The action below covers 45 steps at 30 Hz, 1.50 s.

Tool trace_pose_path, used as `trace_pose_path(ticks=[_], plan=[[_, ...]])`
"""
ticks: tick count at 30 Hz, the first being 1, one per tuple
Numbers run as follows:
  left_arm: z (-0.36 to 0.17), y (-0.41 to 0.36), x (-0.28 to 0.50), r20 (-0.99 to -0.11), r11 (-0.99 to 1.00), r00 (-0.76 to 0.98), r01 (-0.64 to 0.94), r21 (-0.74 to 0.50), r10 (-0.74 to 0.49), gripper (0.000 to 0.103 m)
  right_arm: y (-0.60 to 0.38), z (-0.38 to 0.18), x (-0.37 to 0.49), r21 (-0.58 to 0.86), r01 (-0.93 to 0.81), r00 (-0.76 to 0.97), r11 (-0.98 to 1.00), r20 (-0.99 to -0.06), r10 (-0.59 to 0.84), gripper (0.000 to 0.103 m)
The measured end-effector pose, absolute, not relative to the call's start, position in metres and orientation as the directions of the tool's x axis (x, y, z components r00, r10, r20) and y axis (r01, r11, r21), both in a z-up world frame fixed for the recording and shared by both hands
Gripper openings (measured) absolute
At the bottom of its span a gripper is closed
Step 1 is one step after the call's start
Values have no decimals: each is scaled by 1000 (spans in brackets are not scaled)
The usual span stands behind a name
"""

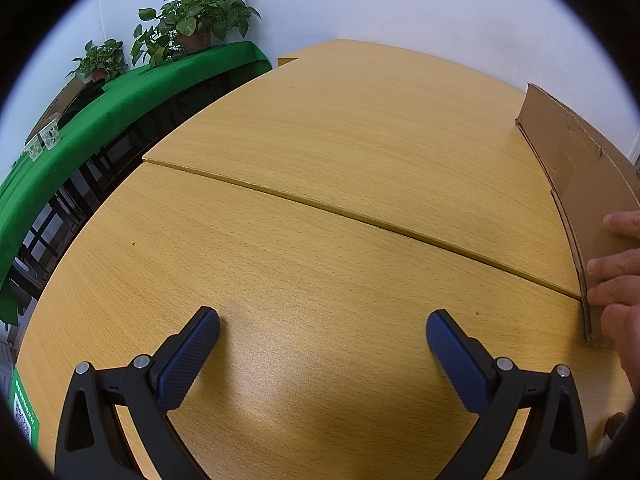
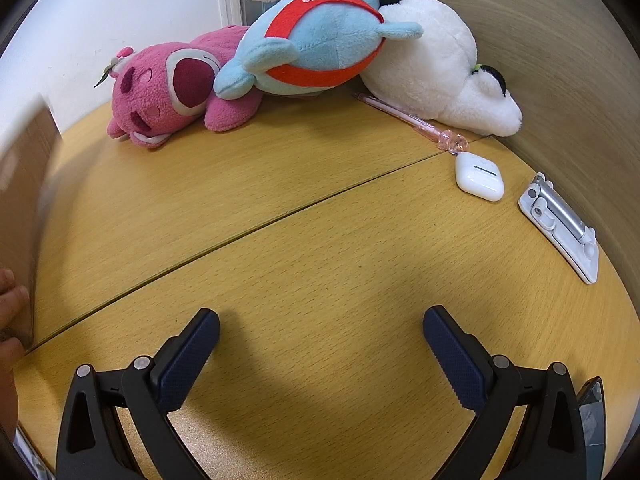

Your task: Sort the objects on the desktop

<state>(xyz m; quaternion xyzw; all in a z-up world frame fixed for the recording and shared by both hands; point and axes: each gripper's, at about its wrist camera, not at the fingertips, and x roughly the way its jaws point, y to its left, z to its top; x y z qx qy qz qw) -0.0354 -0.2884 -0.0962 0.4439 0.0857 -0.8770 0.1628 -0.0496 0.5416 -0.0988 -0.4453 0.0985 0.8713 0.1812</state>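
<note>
a bare hand [image 1: 618,276] steadies the cardboard box [image 1: 576,168], likely as the sorting bin; both the left gripper [image 1: 322,334] and right gripper [image 2: 321,332] gape wide, empty, plush toys [image 2: 312,46] waiting.

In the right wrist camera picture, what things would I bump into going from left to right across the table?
Cardboard box → pink plush bear → blue and red plush toy → white plush toy → white earbud case → folded silver phone stand.
</note>
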Motion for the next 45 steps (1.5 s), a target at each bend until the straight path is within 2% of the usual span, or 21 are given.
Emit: trace_pose_path(ticks=[33, 39, 41, 45], plan=[[-97, -287, -35, -807, -942, -558, 336, -7, -193, 103, 541, -98, -49, 11, -394, -541, -919, -811, 222, 103], [-99, -280, -29, -806, -947, -561, 322, -6, -186, 103, 542, -99, -51, 10, -273, -487, -962, -864, 129, 103], [-99, -277, -27, -806, -953, -565, 302, -5, -175, 103, 541, -100, -46, 16, -281, -465, -960, -877, 122, 103], [-100, -270, -26, -807, -965, -571, 261, -4, -151, 103, 513, -89, -27, 93, -212, -463, -973, -886, 16, 103]])
